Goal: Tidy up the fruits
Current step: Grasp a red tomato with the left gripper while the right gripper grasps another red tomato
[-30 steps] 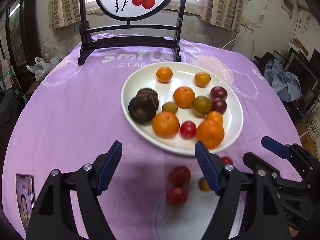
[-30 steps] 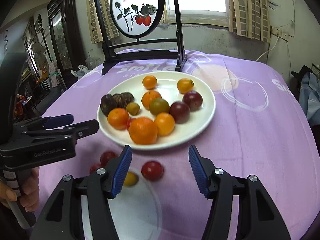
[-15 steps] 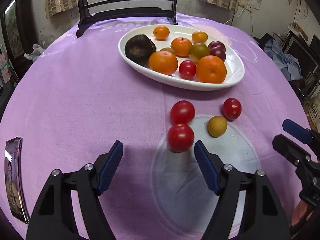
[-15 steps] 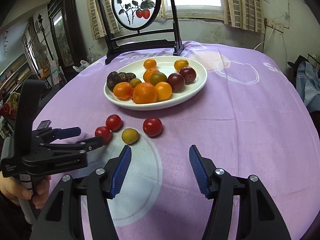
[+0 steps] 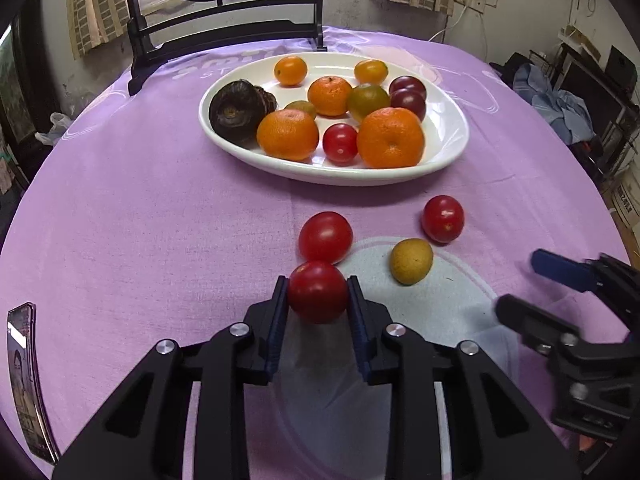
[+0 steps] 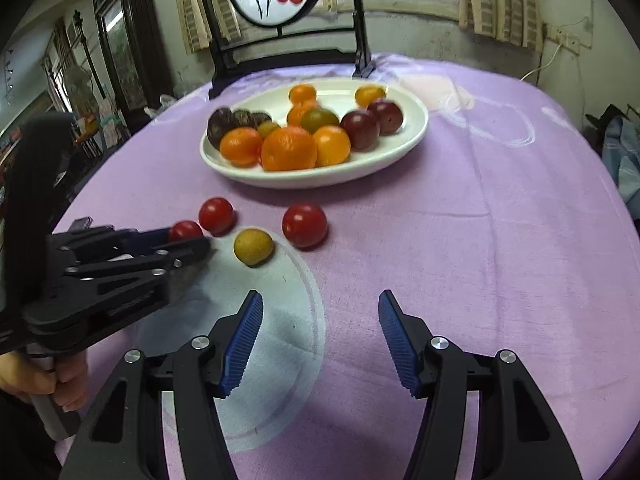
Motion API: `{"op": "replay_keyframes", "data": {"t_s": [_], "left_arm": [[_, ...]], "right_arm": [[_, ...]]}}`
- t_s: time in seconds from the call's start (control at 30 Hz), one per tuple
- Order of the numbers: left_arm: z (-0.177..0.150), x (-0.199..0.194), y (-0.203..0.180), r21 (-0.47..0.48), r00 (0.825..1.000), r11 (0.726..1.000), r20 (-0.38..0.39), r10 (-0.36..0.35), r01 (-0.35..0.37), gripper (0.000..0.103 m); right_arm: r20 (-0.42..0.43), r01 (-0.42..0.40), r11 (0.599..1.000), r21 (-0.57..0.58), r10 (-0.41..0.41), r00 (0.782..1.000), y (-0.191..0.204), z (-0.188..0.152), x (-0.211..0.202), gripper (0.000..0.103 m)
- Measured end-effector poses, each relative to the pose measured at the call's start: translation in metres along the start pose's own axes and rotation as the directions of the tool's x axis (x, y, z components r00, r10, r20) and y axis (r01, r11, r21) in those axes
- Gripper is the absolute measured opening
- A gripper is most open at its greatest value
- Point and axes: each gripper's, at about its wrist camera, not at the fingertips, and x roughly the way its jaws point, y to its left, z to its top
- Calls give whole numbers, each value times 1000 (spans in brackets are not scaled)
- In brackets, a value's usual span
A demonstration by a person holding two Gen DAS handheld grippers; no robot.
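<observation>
Left gripper [image 5: 318, 294]: closing on the small round red tomato [image 5: 318, 291]; both blue pads touch its sides, tomato between them.
Held tomato's place: down on the purple tablecloth [image 5: 160, 216], at the edge of a pale round print, just in front of a second red tomato [image 5: 325, 237].
Way to the plate: wide white oval plate [image 5: 444, 160] straight ahead and up from the held tomato, past the second tomato.
Room on the plate: already full of round orange fruits, dark purple ones and a brown lumpy one; bare white space toward the far right rim.
Right gripper [image 6: 320, 334]: half open, nothing between the blue ridged fingers [image 6: 245, 334]; hangs above the cloth.
Nearest loose fruit to the right gripper: small yellow-green round fruit [image 6: 253, 246] ahead and to its left; third red tomato [image 6: 304, 225] ahead, a bit farther.
Nearer hand: left for the tomato pair, right for the yellow-green fruit and the third tomato.
Long axis: none to speak of; the fruits are round, so any grip angle should do.
Left wrist view only: pads pressed on both sides of the tomato.
Right wrist view only: person's hand [image 6: 44, 380] on the left handle; held tomato half hidden behind a black finger.
Likely risk: held tomato bumping the second one on the way up.
</observation>
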Motion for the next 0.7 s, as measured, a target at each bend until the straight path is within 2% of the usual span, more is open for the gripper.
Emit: {"op": "replay_keyframes", "data": {"t_s": [0.17, 0.47, 0.5, 0.53, 0.6, 0.63, 0.7], "left_arm": [[-3, -11, 11, -35, 1000, 999, 13, -24, 25, 28], [-5, -10, 29, -77, 999, 996, 1, -45, 45, 28], [-5, -10, 30, -80, 999, 996, -2, -47, 47, 28], [-5, -10, 31, -84, 999, 995, -4, -48, 47, 28], [-4, -10, 33, -91, 999, 994, -7, -52, 51, 28], [-4, -10, 33, -93, 998, 994, -8, -56, 55, 28], [-4, -11, 33, -94, 998, 994, -11, -57, 56, 28]], "right_arm": [[-29, 53, 997, -56, -55, 998, 6, 8, 22, 61], [-19, 72, 990, -119, -75, 997, 16, 36, 46, 59], [-19, 69, 990, -121, -71, 997, 17, 39, 48, 54], [-18, 60, 990, -125, -63, 998, 19, 41, 48, 44], [-23, 43, 989, -139, -47, 999, 24, 44, 50, 35], [-22, 52, 986, -156, -56, 998, 27, 45, 50, 32], [-16, 69, 982, -175, -73, 997, 30, 43, 46, 32]]}}
